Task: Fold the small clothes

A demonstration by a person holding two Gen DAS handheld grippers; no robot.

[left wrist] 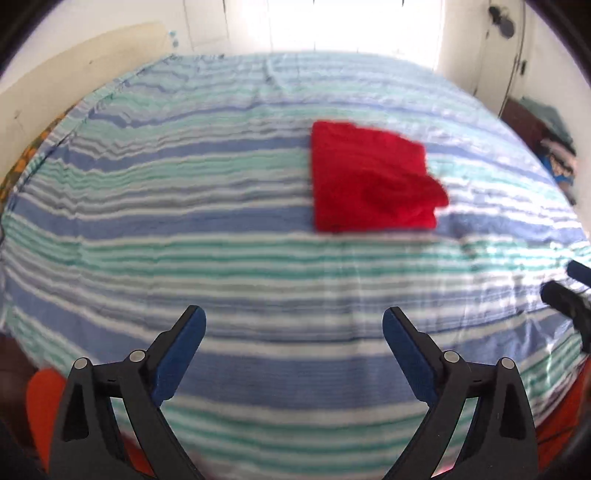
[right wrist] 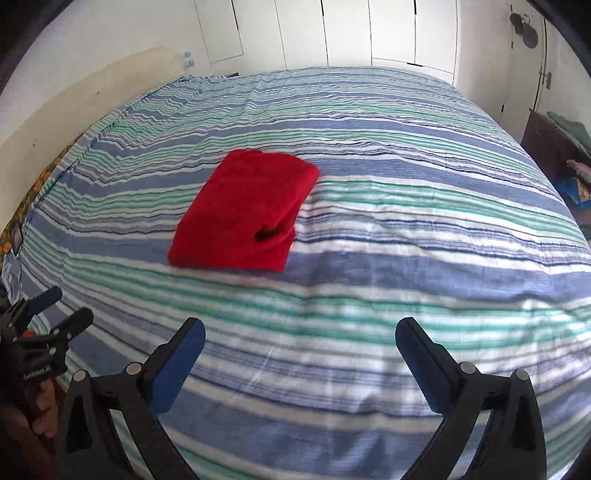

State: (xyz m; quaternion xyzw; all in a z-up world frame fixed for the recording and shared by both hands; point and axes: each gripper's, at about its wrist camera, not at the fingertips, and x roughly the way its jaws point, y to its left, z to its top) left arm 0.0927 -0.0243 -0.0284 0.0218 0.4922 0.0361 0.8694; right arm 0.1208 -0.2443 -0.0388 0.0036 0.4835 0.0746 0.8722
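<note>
Striped bedspread [right wrist: 369, 258] fills the room up to white far closet doors [right wrist: 369, 33], folded red garment [right wrist: 243, 214] mid-bed, left gripper [left wrist: 293, 332] and right gripper [right wrist: 300, 343] both wide, empty.

We see a solid red garment [right wrist: 242, 214] lying beyond each tool on a bedspread [right wrist: 406, 258] striped blue, teal-green and white. Each tool [left wrist: 293, 325] is black with blue pads [left wrist: 181, 354].

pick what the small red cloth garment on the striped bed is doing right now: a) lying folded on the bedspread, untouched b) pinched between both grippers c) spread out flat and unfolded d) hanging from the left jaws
a: the small red cloth garment lies as a folded bundle on the blue, green and white striped bedspread, with the left gripper and right gripper both open and well short of it.
</note>
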